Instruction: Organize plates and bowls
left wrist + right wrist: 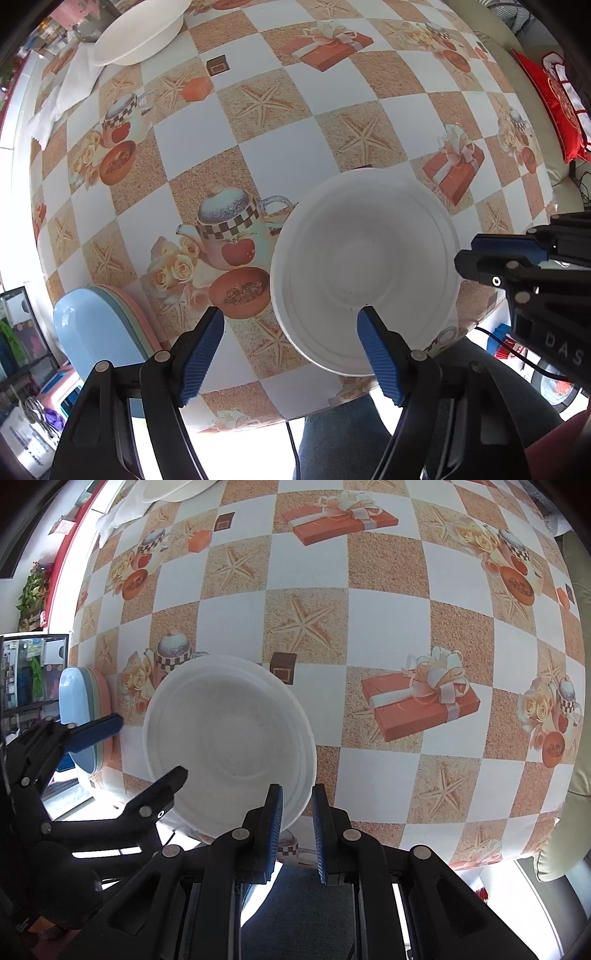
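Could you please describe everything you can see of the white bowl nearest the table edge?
The white bowl is round, matte and empty, seemingly foam or paper, with faint concentric rings inside. It stands upright on the checked tablecloth, close to the table's edge. The right gripper pinches its rim, and the left gripper stands open astride the rim.

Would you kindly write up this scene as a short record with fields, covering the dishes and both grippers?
surface: table under a checked printed cloth
near dish: white bowl, upright by the near edge; its doubled rim suggests nested bowls
far dish: second bowl, far left, on a white cloth
plates: pastel plates, stacked at the left edge, blue on top
left gripper: open, one of its fingers over the white bowl, the other outside it
right gripper: shut on the white bowl's rim
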Tool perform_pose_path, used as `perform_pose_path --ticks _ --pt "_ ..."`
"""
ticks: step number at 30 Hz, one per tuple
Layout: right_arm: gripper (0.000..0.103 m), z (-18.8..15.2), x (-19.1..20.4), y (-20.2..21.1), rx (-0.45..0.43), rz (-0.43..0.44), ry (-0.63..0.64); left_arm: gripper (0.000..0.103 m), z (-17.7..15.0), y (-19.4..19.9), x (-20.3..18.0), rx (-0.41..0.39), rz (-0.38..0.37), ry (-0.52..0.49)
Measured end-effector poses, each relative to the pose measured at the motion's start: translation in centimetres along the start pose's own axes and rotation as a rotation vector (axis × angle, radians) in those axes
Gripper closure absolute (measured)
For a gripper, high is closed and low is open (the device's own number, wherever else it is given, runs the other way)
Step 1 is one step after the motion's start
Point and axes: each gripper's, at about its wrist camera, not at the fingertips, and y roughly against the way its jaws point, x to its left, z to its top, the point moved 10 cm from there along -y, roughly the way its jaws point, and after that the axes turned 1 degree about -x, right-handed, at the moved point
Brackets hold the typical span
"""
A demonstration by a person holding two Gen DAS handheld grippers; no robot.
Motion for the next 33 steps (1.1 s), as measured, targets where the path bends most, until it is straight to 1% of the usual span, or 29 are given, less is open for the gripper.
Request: perform_pose_path --ticks 1,2,3,4,8,9,10,12,14,18,22,26,33 --pt "0.081 0.1 -0.2 -0.1 0.000 -0.006 -0.007 0.024 0.0 0.1 0.5 0.001 0.003 0.005" --pt "0.072 0.1 -0.3 -0.1 0.001 -0.009 -0.013 0.024 -0.1 0.2 0.8 0.005 0.005 0.012" --pt "0.042 0.1 -0.5 -0.1 0.000 -0.013 -0.020 0.024 -0.2 0.2 1.0 0.008 0.004 0.020" --pt "0.029 0.2 -0.6 0.0 -0.009 -0.012 -0.021 0.024 -0.2 0.1 1.3 0.012 0.003 0.027" --pt "0.029 0.5 -0.7 0.4 -0.026 -0.012 -0.014 0.024 -0.2 -0.1 1.9 0.022 -0.002 0.054" --pt "0.027 0.5 -0.8 0.3 -0.025 -0.013 -0.019 0.024 -0.1 -0.1 1.9 0.022 -0.002 0.058" --pt "0.015 0.6 -0.9 0.2 -0.020 -0.010 -0.027 0.024 -0.1 -0.2 1.9 0.021 -0.001 0.060" --pt "0.008 0.6 -1.0 0.2 -0.018 0.003 -0.044 0.023 -0.1 -0.3 2.0 0.022 0.000 0.065" --pt "0.008 0.7 -1.0 0.1 -0.013 0.021 -0.053 0.023 0.0 -0.4 1.9 0.026 -0.002 0.072" --pt "0.008 1.1 -1.4 0.2 -0.009 0.011 -0.058 0.023 0.1 -0.6 2.3 0.030 -0.009 0.090" --pt "0.008 2.0 -1.8 0.8 -0.020 0.008 -0.065 0.023 0.7 -0.4 3.9 0.015 -0.018 0.126" --pt "0.008 4.0 -2.4 2.0 -0.047 -0.011 -0.058 0.023 2.3 0.5 6.6 -0.015 -0.016 0.190" --pt "0.008 7.8 -2.9 4.2 -0.093 -0.024 -0.051 0.023 6.0 2.3 12.4 -0.073 -0.010 0.329"
